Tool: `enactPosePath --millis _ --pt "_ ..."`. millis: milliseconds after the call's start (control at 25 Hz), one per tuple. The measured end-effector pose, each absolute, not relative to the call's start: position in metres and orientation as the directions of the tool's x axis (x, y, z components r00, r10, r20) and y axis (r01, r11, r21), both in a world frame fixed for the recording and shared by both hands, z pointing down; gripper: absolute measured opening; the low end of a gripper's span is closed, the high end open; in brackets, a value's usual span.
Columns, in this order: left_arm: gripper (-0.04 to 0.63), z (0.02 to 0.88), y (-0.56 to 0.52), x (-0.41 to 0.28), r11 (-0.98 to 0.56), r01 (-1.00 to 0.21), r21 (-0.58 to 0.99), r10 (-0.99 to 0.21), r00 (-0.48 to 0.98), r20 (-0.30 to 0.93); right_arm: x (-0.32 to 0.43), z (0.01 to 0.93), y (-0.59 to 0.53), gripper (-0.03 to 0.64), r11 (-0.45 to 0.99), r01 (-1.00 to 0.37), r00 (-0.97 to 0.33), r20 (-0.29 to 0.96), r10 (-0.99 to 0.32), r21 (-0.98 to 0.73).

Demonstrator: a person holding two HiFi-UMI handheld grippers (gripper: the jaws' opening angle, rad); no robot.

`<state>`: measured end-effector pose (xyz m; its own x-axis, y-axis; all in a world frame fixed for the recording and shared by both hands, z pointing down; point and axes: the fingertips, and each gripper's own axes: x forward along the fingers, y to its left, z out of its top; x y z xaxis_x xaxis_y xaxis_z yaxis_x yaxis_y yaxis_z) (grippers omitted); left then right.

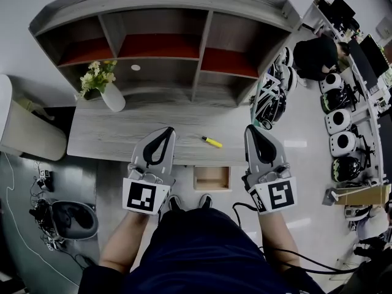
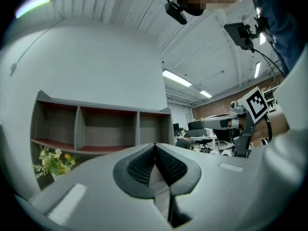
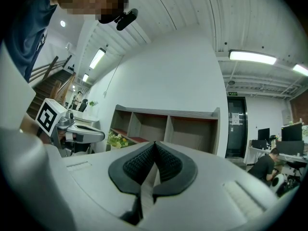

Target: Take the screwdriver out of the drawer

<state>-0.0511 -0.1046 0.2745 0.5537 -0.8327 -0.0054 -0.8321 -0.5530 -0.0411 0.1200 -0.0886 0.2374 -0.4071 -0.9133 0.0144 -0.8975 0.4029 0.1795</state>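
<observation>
A yellow screwdriver (image 1: 212,141) lies on the grey desk top (image 1: 110,139), between my two grippers and apart from both. Under the desk's front edge a small wooden drawer (image 1: 212,177) stands pulled out, and the part of its inside that shows is bare. My left gripper (image 1: 164,131) hovers over the desk's front, left of the screwdriver, pointing level with its jaws shut and nothing between them (image 2: 155,145). Right of the screwdriver, my right gripper (image 1: 253,129) is held the same way, shut and empty (image 3: 155,142).
A shelf hutch (image 1: 159,41) with red-floored compartments stands at the back of the desk. A white vase of flowers (image 1: 105,87) is at the back left. A pale chair (image 1: 24,130) stands left of the desk. A person in black (image 1: 315,57) sits at benches on the right.
</observation>
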Motion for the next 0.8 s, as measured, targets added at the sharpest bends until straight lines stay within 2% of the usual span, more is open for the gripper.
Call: enactPosePath --millis 800 --pt "0.005 0.285 -0.117 -0.063 -0.578 -0.815 -0.028 -0.816 0.578 0.011 0.109 0.244 -0.098 0.006 0.379 -0.908 -0.38 0.033 -0.925 0.178"
